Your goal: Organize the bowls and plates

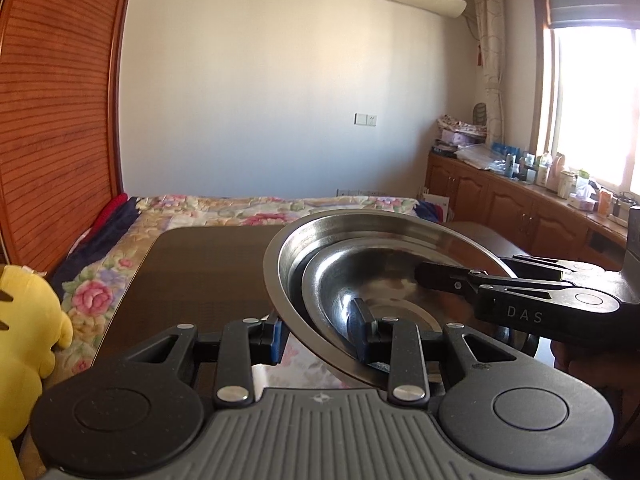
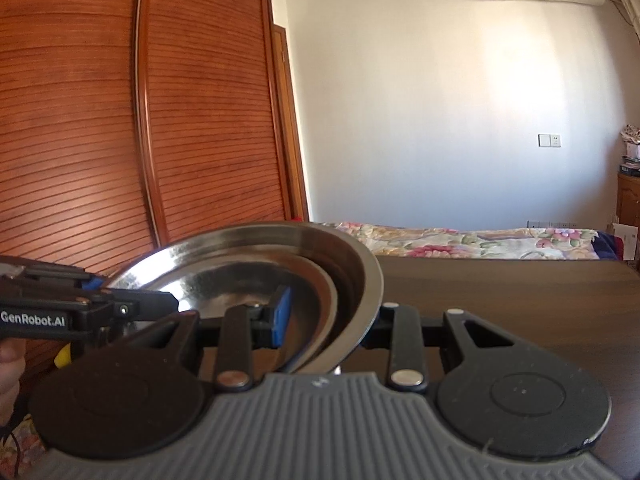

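A large steel bowl (image 1: 280, 264) with a smaller steel bowl (image 1: 352, 280) nested inside hangs over the dark wooden table (image 1: 192, 264), carried between both grippers. My left gripper (image 1: 320, 336) is shut on the near rim, one blue pad outside and one inside. My right gripper (image 1: 472, 270) clamps the rim on the right side. In the right wrist view the large bowl (image 2: 360, 276) and inner bowl (image 2: 240, 280) fill the middle. There my right gripper (image 2: 332, 320) is shut on the rim, and my left gripper (image 2: 128, 292) holds the left edge.
A bed with a floral cover (image 1: 224, 208) lies beyond the table (image 2: 520, 300). A tall slatted wooden wardrobe (image 2: 160, 120) stands at the left. A yellow plush toy (image 1: 28, 320) sits by the table's left side. Low cabinets (image 1: 500, 204) with bottles run under the window.
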